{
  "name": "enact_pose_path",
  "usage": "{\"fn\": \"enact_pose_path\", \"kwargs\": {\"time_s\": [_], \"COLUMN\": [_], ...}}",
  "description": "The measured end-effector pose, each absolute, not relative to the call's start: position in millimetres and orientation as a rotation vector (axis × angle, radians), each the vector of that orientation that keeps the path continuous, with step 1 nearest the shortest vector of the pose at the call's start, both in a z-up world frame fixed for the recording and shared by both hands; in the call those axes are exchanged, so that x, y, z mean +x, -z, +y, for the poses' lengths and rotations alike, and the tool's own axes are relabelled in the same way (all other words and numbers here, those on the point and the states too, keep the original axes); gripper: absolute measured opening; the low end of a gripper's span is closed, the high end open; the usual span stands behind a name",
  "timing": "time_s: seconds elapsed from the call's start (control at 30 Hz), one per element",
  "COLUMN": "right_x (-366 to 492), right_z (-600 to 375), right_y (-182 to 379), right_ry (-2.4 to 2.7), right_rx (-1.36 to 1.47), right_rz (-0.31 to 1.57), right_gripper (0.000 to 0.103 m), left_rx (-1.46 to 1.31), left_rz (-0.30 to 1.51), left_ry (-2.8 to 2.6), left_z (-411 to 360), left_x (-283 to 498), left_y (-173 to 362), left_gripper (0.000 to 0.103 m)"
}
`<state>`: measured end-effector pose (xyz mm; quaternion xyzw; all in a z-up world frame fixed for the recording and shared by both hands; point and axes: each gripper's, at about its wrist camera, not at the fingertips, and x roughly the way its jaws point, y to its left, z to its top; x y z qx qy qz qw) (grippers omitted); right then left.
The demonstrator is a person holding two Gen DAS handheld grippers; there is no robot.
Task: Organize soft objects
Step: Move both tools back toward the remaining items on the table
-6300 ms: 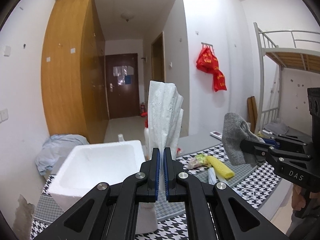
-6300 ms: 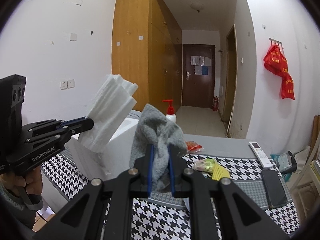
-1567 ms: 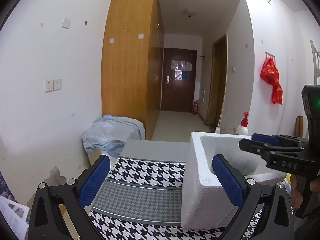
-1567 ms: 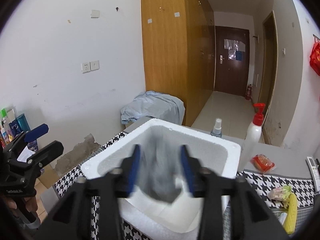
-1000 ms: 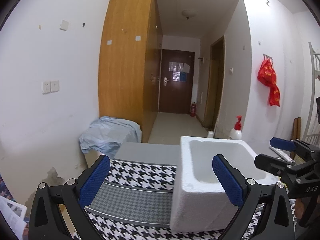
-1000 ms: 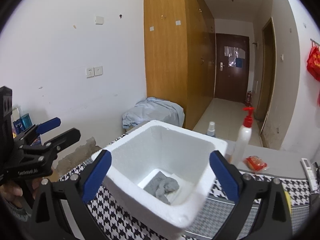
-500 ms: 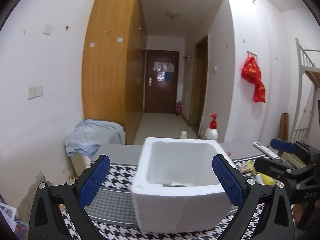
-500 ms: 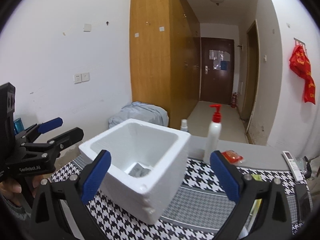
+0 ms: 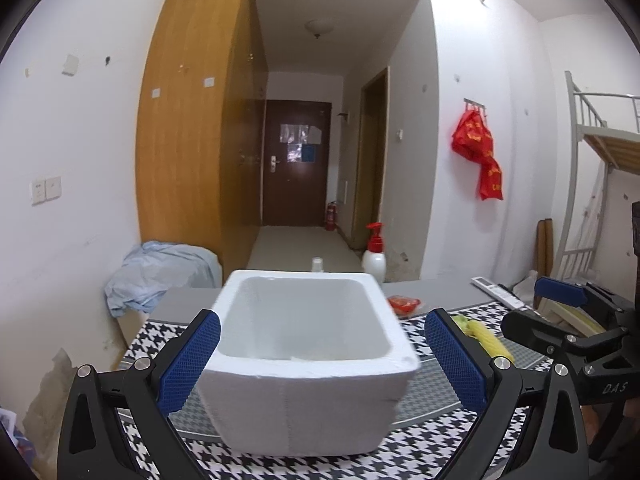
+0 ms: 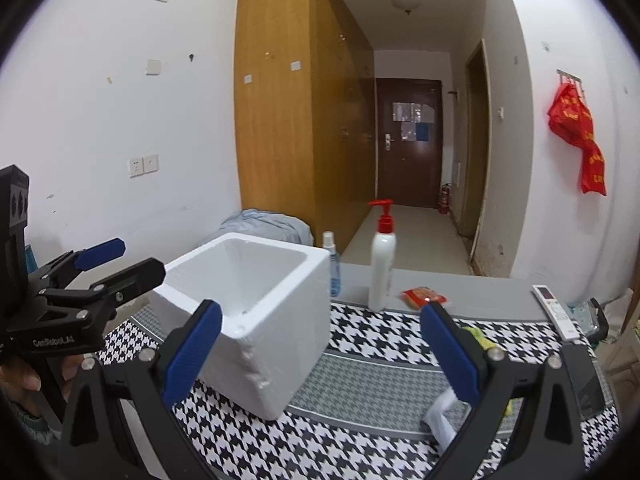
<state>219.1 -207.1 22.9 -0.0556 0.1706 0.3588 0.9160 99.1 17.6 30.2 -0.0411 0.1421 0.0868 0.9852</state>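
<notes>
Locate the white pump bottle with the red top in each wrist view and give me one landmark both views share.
Left wrist view: the pump bottle stands right of centre, behind the foam box's far right corner, its lower part hidden by the rim.
Right wrist view: it stands near centre, fully visible, right of the foam box and a small spray bottle.
Shared landmark: the dark brown door down the hallway.

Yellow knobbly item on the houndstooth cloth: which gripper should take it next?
Right, probably. The yellow knobbly item lies to the right of the white foam box, on the open right gripper's side; the open left gripper faces the box squarely, farther from it.
</notes>
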Motion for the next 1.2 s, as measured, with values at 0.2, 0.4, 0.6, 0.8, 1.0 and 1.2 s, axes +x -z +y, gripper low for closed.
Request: {"fn": "enact_pose_path", "kwargs": {"time_s": [0.2, 0.4, 0.6, 0.8, 1.0, 1.2], "right_x": [215, 220, 227, 228, 229, 231], "right_z": [-229, -248, -269, -288, -300, -315], "right_y": [-24, -21, -21, -19, -20, -17], "right_ry": [-0.717, -0.698, -0.665, -0.631, -0.602, -0.569], "right_rx": [-0.105, -0.086, -0.06, -0.046, -0.043, -0.033], "right_rz": [0.344, 0.339, 0.335, 0.328, 0.324, 0.327], "right_gripper": [0.101, 0.101, 0.101, 0.101, 0.102, 0.102], "left_rx": [-0.078, -0.053, -0.043, -0.037, -0.03, -0.018], "left_rz": [0.296, 0.303, 0.3, 0.293, 0.3, 0.307], "left_ry": [-0.155, -0.132, -0.11, -0.076, -0.045, -0.01], "left_z": [1, -19, -29, -42, -56, -72], "left_x": [101, 111, 114, 120, 129, 140], "left_y": [-30, -33, -35, -35, -34, -33], "left_gripper": [0.102, 0.102, 0.102, 0.102, 0.102, 0.102]}}
